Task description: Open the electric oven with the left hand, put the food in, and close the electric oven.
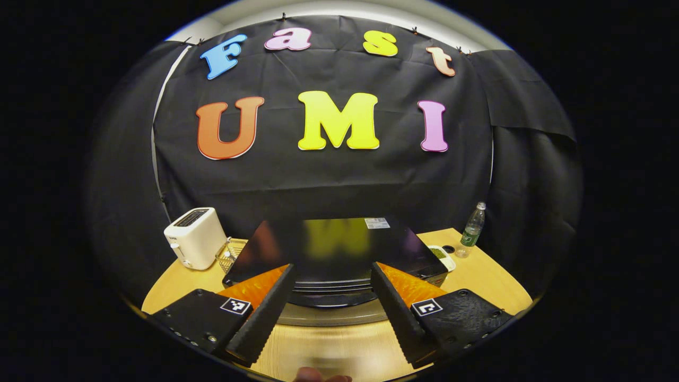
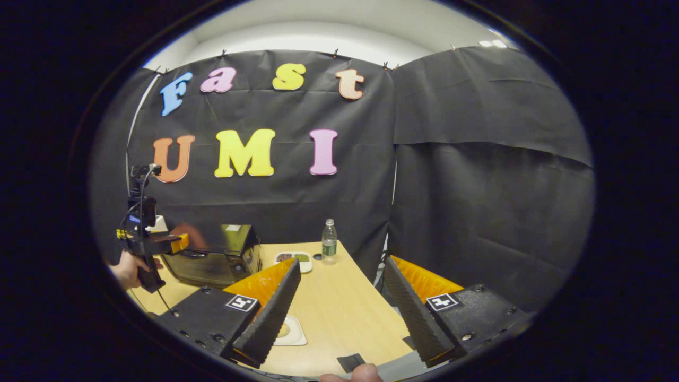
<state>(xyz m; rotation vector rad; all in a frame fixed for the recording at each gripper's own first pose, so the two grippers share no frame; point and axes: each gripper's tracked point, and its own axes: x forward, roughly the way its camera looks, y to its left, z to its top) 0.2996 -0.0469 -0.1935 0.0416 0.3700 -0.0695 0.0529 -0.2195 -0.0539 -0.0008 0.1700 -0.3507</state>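
The electric oven [image 1: 334, 249] stands mid-table [image 1: 339, 350] toward the back edge, a toaster [image 1: 195, 237] at the back left corner with a wire basket [image 1: 231, 253] between them; right of the oven lie a food tray [image 1: 440, 255] and, behind it, a bottle [image 1: 472, 225]

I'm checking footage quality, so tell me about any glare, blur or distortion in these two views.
Left gripper view: the oven top is glossy and mirrors the wall as a soft, smeared reflection; fisheye bends the table edge. Right gripper view: sharper overall, the oven top shows a faint blurred reflection, the wall's seams bow, and the left gripper sits small and dim at the frame's edge.
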